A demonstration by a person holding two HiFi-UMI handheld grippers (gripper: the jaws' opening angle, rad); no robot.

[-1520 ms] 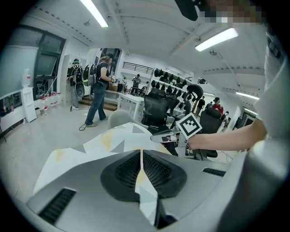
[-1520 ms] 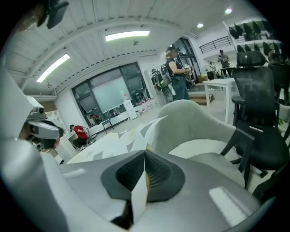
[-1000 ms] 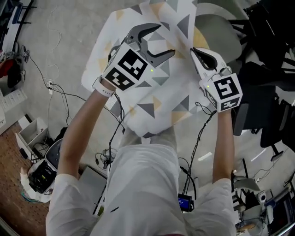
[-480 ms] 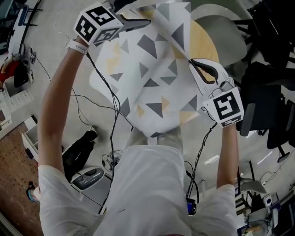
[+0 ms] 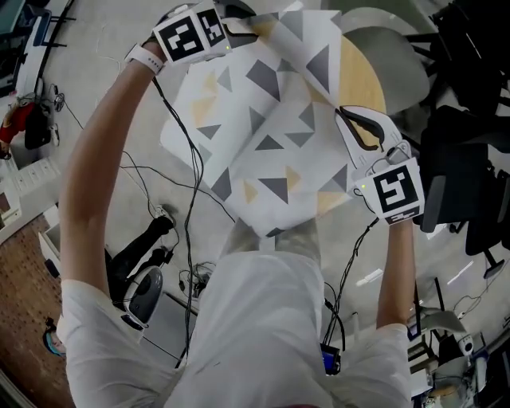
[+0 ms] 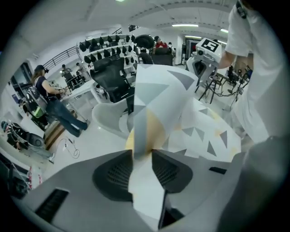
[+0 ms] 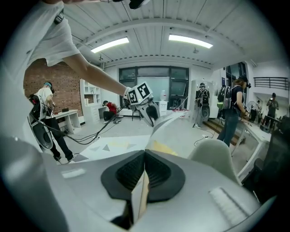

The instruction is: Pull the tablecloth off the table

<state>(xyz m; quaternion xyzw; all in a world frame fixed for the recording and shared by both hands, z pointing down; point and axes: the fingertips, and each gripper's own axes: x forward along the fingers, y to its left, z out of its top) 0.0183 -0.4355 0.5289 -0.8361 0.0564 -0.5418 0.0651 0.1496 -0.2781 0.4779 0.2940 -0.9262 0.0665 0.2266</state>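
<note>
A white tablecloth (image 5: 271,151) with grey and yellow triangles hangs bunched over a round wooden table (image 5: 360,72), partly pulled toward me. My left gripper (image 5: 239,20) reaches to the cloth's far edge. In the left gripper view its jaws are closing, and a folded strip of tablecloth (image 6: 158,99) stands up between the pads (image 6: 120,172), which touch it. My right gripper (image 5: 351,119) is shut on the cloth's right edge. A thin fold of tablecloth (image 7: 139,195) is pinched between its pads.
A pale grey shell chair (image 5: 382,44) stands behind the table and a black office chair (image 5: 462,159) at the right. Cables (image 5: 183,279) trail over the floor at my feet. People stand further off in both gripper views.
My left gripper went from over the cloth's middle up to its far edge, with jaws wide, and now has cloth between them. The right gripper kept its hold and barely moved.
</note>
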